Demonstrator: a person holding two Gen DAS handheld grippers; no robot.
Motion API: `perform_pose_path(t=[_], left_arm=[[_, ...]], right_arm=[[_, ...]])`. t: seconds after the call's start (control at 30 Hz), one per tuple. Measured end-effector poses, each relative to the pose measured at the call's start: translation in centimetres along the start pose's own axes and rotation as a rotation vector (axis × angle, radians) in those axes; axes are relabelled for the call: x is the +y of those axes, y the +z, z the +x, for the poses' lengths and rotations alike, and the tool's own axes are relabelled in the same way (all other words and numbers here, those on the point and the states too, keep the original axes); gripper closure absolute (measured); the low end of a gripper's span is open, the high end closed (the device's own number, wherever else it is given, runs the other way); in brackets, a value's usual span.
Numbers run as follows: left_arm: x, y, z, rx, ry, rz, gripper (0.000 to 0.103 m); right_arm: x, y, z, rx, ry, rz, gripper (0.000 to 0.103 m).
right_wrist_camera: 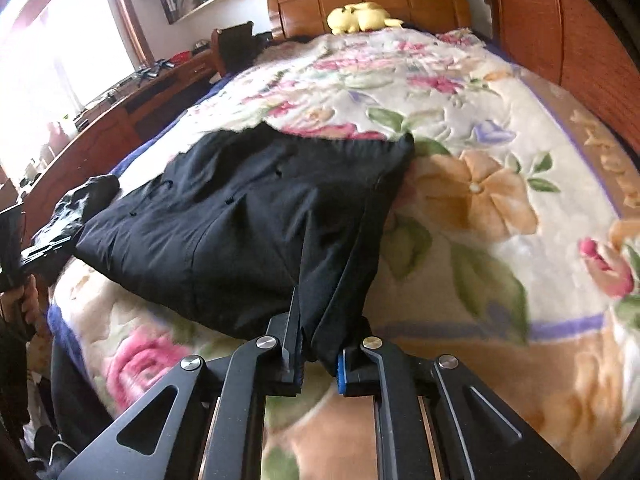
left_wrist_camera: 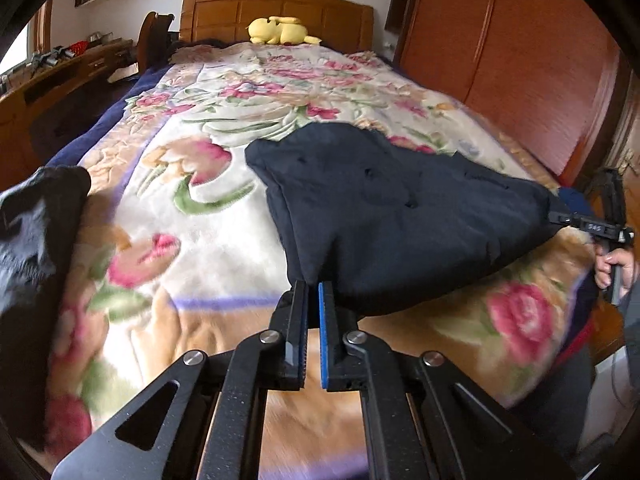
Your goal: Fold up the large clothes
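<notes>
1. On my left wrist camera, the left gripper (left_wrist_camera: 313, 286) has its jaws drawn narrow, pinching a near corner of the dark navy garment (left_wrist_camera: 384, 216).
2. That garment lies on the floral blanket (left_wrist_camera: 208, 184) toward the foot of the bed; its near edge is lifted off the blanket between my two grips.
3. At the far right of the same view I see the right gripper (left_wrist_camera: 560, 218) clamped on the garment's other near corner, with the person's right hand (left_wrist_camera: 614, 266) around its handle.
4. My right wrist camera shows the right gripper (right_wrist_camera: 318, 340) with folds of the dark navy garment (right_wrist_camera: 256, 216) bunched between its fingers, so the jaws stand slightly apart around the cloth.
5. Small buttonholes or snaps dot the garment's upper face; I cannot tell which.
6. A second black piece of clothing (left_wrist_camera: 36, 232) lies crumpled at the blanket's left edge, apart from the held one.
7. A yellow plush toy (left_wrist_camera: 280, 31) rests against the wooden headboard (left_wrist_camera: 276, 10).
8. A wooden wardrobe (left_wrist_camera: 512, 52) stands along the bed's right side, and a long wooden desk (right_wrist_camera: 132, 104) runs under the window on the left.
</notes>
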State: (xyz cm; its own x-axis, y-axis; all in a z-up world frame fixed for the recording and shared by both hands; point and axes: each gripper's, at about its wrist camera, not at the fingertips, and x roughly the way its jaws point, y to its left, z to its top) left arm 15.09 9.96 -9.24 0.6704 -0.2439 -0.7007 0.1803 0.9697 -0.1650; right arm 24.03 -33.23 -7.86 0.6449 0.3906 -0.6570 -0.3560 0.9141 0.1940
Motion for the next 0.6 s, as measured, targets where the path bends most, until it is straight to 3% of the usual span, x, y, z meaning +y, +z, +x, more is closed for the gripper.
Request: perform_pose_path(t=[0.17, 0.3, 0.6], left_arm=[[-2.0, -3.0, -3.5, -0.011, -0.003, -0.014, 0.098], [-2.8, -4.8, -4.2, 0.021, 0.019, -0.029, 0.098], [-3.6, -4.6, -4.8, 0.004, 0.053, -0.001, 0.093]], right_arm=[[0.3, -2.9, -4.2, -0.02, 0.004, -0.013, 0.092], [1.0, -5.2, -7.1, -0.031, 0.011, -0.029, 0.092], [1.7, -6.7, -6.3, -0.007, -0.098, -0.055, 0.091]])
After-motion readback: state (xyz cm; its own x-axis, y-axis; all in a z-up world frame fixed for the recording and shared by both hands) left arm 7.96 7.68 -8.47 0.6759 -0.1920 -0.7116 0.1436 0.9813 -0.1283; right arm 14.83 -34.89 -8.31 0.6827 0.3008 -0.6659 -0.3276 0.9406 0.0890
